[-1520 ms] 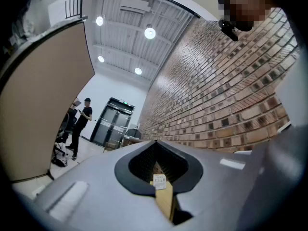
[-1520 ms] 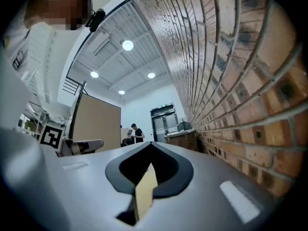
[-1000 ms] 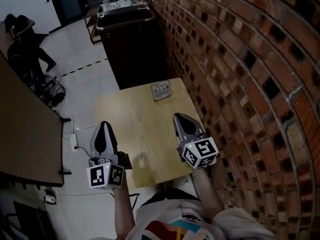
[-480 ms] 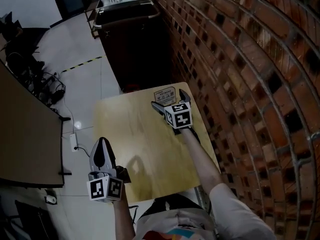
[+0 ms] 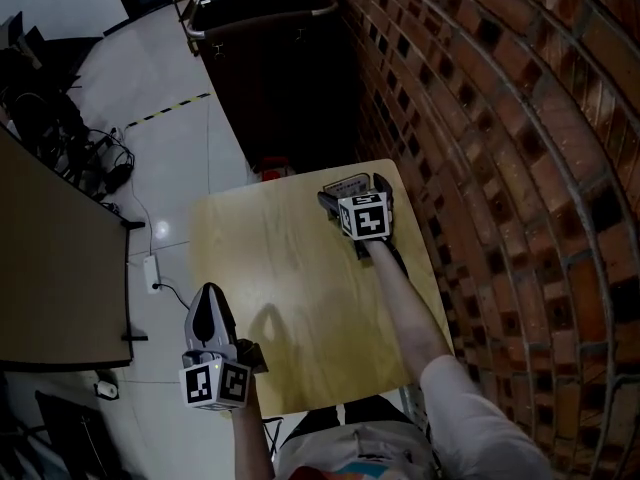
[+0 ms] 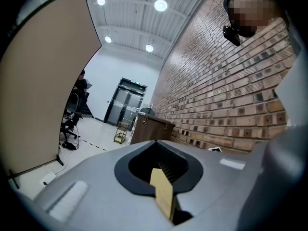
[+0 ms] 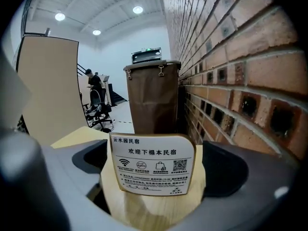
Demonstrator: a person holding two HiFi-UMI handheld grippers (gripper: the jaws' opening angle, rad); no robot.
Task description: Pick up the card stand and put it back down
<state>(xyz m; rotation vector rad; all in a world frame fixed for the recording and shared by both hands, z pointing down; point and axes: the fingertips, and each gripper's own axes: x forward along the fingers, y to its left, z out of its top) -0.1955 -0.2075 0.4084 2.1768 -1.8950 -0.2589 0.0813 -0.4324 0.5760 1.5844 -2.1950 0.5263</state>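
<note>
Right gripper view shows us the small white printed card stand [image 7: 153,165] upright on the light wooden counter [image 5: 270,268], between the wide-apart jaws of the right hand-held gripper [image 7: 159,163], neither pad touching it. We see the left hand-held gripper [image 5: 208,294] closed and empty at the counter's near left edge.

white card stand [image 7: 152,165], pale wood table [image 5: 285,268], red-brown brick wall [image 5: 500,118].

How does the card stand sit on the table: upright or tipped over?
Upright: the card stand rises from the wooden table, printed face showing.
</note>
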